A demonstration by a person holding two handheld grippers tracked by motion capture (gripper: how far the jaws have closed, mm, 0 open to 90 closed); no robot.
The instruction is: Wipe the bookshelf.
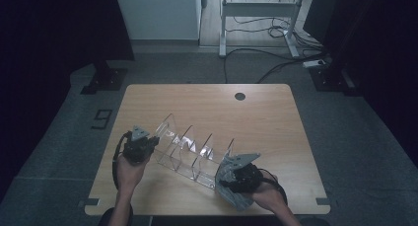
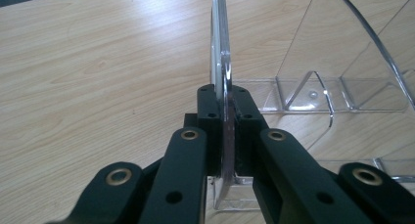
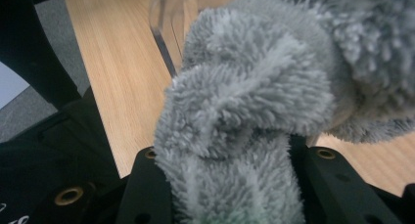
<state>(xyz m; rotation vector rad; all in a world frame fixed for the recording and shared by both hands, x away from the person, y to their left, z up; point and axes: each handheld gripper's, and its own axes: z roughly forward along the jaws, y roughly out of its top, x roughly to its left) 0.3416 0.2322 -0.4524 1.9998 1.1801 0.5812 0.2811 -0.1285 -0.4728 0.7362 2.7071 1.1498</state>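
A clear acrylic rack (image 1: 190, 152) with several upright dividers stands slantwise on the wooden table (image 1: 261, 122). My left gripper (image 1: 149, 143) holds its left end. In the left gripper view the black jaws are shut on the edge of the clear end panel (image 2: 220, 48), with the gripper (image 2: 227, 109) pinching it from both sides. My right gripper (image 1: 225, 179) sits at the rack's right end. It (image 3: 230, 160) is shut on a fluffy grey cloth (image 3: 254, 92), which bulges out over the jaws and hides most of the rack behind it.
A round cable hole (image 1: 240, 96) lies near the table's far edge. Beyond the table are a white desk frame (image 1: 256, 11), cables on the floor and two black stand bases (image 1: 106, 80). Bare tabletop stretches behind and to the right of the rack.
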